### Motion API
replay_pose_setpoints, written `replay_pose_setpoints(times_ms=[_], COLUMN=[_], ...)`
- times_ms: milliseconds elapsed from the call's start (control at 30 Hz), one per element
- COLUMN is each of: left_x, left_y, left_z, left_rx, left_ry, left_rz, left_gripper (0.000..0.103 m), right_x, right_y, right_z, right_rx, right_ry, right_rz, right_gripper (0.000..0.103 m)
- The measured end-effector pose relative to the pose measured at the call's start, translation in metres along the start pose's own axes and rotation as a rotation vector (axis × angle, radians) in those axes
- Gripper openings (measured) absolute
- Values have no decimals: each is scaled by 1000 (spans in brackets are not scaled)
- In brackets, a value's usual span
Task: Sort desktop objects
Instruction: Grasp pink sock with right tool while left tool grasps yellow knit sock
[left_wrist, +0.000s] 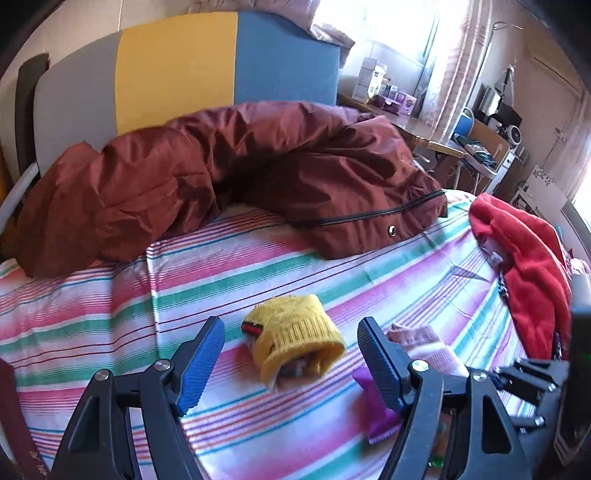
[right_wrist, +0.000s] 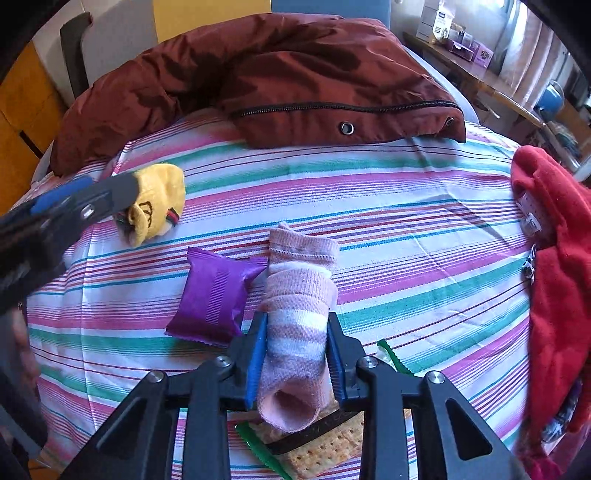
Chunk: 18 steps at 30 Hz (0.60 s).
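A rolled yellow sock (left_wrist: 295, 343) lies on the striped sheet (left_wrist: 110, 314), just ahead of and between the blue pads of my left gripper (left_wrist: 291, 354), which is open and does not touch it. From the right wrist view the same yellow sock (right_wrist: 155, 203) sits at the left, with the left gripper (right_wrist: 92, 199) beside it. My right gripper (right_wrist: 295, 354) is shut on a rolled pink-and-white sock (right_wrist: 299, 295). A purple snack packet (right_wrist: 214, 295) lies just left of that sock. A cracker packet with green edging (right_wrist: 321, 446) lies under the right gripper.
A maroon jacket (left_wrist: 240, 173) is heaped across the far side of the sheet. A red fleece garment (left_wrist: 524, 266) lies at the right edge. Behind stand a grey, yellow and blue panel (left_wrist: 177, 70) and a cluttered desk (left_wrist: 391, 107).
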<state>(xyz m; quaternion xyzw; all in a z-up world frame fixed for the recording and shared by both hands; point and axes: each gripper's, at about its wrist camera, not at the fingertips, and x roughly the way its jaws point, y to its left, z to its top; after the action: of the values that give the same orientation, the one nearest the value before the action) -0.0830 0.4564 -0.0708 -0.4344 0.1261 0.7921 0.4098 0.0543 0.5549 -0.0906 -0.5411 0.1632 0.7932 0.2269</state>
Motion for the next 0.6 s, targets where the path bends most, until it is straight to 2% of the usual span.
replay_pose_setpoints(times_ms=[67, 133, 300, 500, 600], left_x=[11, 21, 47, 47, 41], left_y=[1, 3, 5, 4, 5], left_z=[1, 0, -8, -16, -24], left_rx=[0, -3, 20, 69, 63], left_ry=[19, 48, 109, 69, 57], left_rz=[18, 26, 46, 61, 73], left_gripper=[65, 63, 51, 40, 38], right_x=[0, 0, 1, 1, 0], right_y=[-1, -1, 2, 3, 4], right_z=[1, 0, 2, 3, 3], right_rx=[0, -4, -14, -29, -38], right_ry=[1, 1, 1, 0, -3], right_rz=[0, -3, -10, -17, -22], right_gripper=[31, 31, 31, 31, 31])
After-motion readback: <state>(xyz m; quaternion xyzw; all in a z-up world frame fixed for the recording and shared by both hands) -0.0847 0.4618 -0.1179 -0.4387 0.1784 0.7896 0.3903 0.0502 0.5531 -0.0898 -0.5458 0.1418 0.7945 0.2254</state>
